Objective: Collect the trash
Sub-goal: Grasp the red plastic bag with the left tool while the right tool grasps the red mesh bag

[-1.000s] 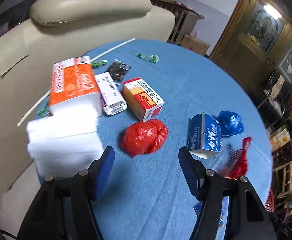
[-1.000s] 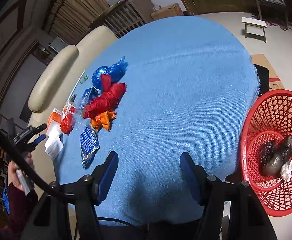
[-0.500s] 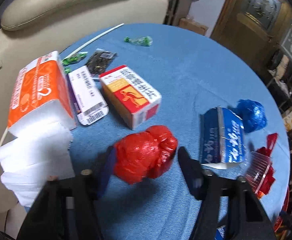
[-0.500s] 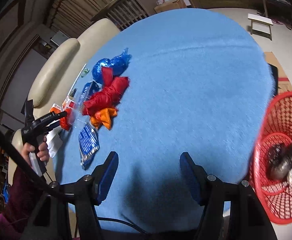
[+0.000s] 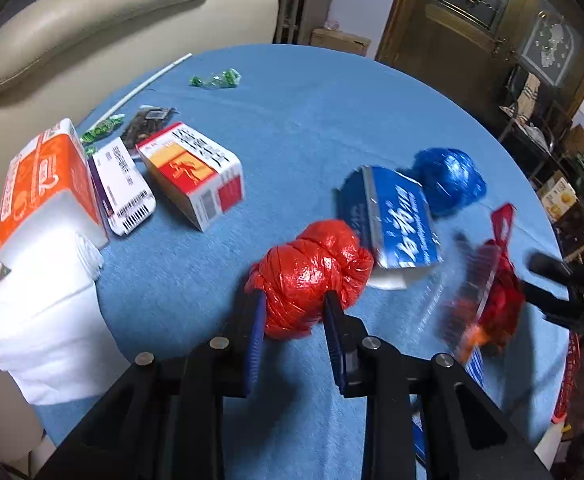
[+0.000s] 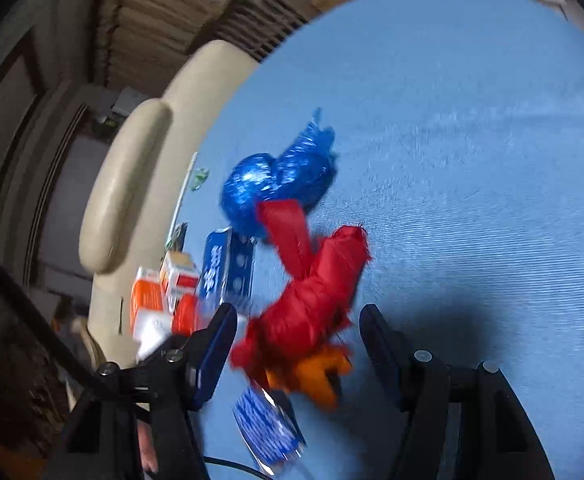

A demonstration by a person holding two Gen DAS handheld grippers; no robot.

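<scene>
The red bag ball (image 5: 312, 278), a crinkled, glossy plastic bundle tied into a lumpy knot, lies on the blue tablecloth (image 5: 312, 120) with its longer axis running roughly from the near left to the far right, toward the blue carton (image 5: 392, 216) it almost touches. The left gripper (image 5: 292, 312) has its blue-padded fingers closed against the near sides of this ball, which bulges between them; the underside of the ball is hidden by the fingers. In the right wrist view the right gripper (image 6: 296, 344) stands with its fingers wide apart on either side of a long red bag (image 6: 312, 304), a rumpled, twisted bundle that points away and slightly right, with a loose flap at its far end. Motion blur softens this view, so whether the fingers touch the bag is unclear. An orange scrap (image 6: 312, 376) sits under the near end of the bag, partly covered, beside a flat blue printed packet (image 6: 267, 428) cut off by the gripper. A shiny blue bag ball (image 6: 275, 184) lies beyond. At the left edge of the table are a red-and-yellow cardboard box (image 5: 191, 172), an orange tissue pack (image 5: 47, 188) and soft white tissues (image 5: 47, 320), with a cream leather chair (image 5: 91, 12) behind.
</scene>
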